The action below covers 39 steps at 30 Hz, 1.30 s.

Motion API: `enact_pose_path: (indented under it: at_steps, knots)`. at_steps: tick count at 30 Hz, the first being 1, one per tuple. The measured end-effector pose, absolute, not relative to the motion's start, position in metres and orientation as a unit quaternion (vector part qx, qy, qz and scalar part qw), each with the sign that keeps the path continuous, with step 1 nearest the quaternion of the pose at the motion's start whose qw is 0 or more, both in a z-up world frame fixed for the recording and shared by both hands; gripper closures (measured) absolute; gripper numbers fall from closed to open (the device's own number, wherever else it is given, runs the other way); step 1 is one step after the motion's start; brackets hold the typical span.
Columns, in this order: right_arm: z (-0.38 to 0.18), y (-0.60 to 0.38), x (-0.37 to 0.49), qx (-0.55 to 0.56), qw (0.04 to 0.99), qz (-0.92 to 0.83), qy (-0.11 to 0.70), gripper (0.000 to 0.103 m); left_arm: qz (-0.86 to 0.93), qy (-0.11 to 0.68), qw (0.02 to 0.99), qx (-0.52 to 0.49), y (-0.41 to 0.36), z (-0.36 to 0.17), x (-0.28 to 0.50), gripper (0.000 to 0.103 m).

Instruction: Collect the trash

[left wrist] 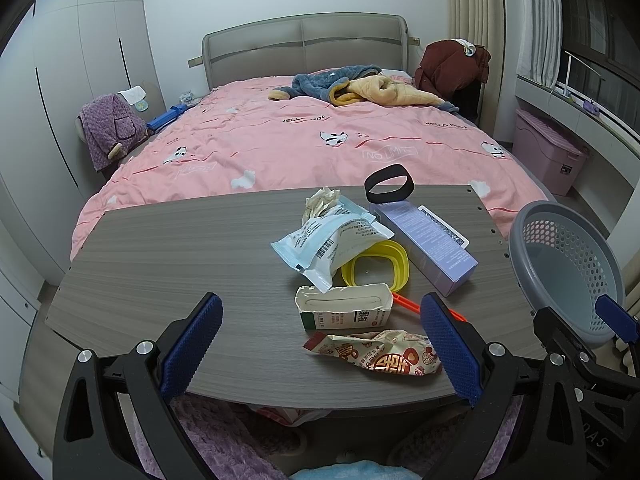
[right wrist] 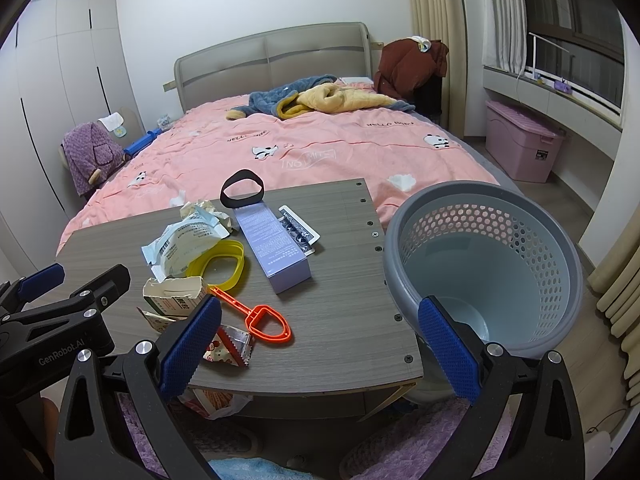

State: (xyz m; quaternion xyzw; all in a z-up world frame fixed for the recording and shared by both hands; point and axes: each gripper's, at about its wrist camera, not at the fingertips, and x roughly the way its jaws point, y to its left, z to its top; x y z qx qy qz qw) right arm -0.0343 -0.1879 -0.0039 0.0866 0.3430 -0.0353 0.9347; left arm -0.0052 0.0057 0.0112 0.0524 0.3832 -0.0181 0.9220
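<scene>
Basket (right wrist: 484, 268) beside table (right wrist: 340, 300) holding nothing, torn carton (left wrist: 342, 306) hollow, both tools spread wide, ungripping.

We found litter clustered on the table (left wrist: 160, 248), the bed (left wrist: 280, 140) behind it, the basket (right wrist: 520, 320) right of it.

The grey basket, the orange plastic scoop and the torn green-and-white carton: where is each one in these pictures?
grey basket (right wrist: 560, 248), right wrist view, on its perforated inner wall.
orange plastic scoop (right wrist: 267, 322), right wrist view, on its open frame head.
torn green-and-white carton (left wrist: 340, 316), left wrist view, on its printed front side.
</scene>
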Motion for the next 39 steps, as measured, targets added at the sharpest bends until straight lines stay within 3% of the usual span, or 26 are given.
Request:
enact_pose_path:
  at_steps: [26, 39]
  knots:
    - [-0.005, -0.186, -0.033, 0.087, 0.933, -0.032, 0.347, 0.006, -0.020, 0.386, 0.921, 0.049, 0.008, 0.012, -0.004, 0.008]
    - [-0.026, -0.164, -0.022, 0.080, 0.922, 0.040, 0.376, 0.006, 0.044, 0.415, 0.908, 0.043, 0.067, -0.015, 0.007, 0.008]
